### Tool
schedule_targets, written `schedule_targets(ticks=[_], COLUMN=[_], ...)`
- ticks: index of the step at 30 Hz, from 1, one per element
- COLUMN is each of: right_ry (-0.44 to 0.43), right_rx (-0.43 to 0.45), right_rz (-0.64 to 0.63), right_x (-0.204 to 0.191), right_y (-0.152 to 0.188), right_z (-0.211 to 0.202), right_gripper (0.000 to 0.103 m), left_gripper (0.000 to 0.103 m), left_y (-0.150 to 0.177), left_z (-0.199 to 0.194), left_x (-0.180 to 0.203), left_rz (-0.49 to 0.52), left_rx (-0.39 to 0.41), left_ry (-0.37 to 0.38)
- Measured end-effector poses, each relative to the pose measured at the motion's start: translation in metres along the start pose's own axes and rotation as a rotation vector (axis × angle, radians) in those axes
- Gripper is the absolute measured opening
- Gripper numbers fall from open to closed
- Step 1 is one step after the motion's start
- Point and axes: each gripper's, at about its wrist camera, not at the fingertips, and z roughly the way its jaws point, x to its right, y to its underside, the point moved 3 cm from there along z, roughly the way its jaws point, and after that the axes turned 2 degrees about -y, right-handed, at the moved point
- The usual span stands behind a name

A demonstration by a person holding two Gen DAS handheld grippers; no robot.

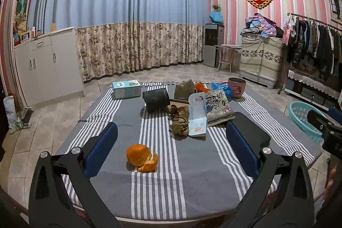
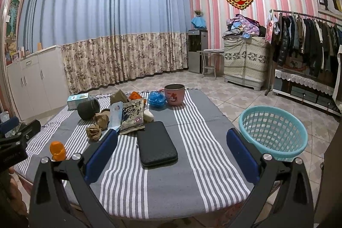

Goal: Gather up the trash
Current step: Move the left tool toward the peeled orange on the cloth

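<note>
Nothing collected yet — turquoise basket [image 2: 273,131] at three o'clock looks empty; orange peel [image 1: 142,157], crumpled brown paper [image 1: 179,121] remain on table [image 1: 192,185]; both tools spread, holding nothing.

A pink cup [image 2: 174,94], a black case [image 2: 157,144] and a tissue box [image 1: 126,89] are seen on the striped surface [image 2: 192,174].

Orange peel [image 1: 142,158] on striped cloth, crumpled brown paper [image 1: 179,121] farther back.
</note>
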Motion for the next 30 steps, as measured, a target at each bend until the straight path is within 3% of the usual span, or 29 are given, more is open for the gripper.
schedule_targets(ticks=[30], right_ry=[0.003], right_rx=[-0.010], right_rz=[-0.009], right_x=[-0.002], right_y=[0.012], right_z=[0.007], right_gripper=[0.099], left_gripper=[0.098], left_y=[0.001], left_z=[0.003], left_x=[-0.013], left_rz=[-0.022], left_rx=[-0.020], left_ry=[-0.029])
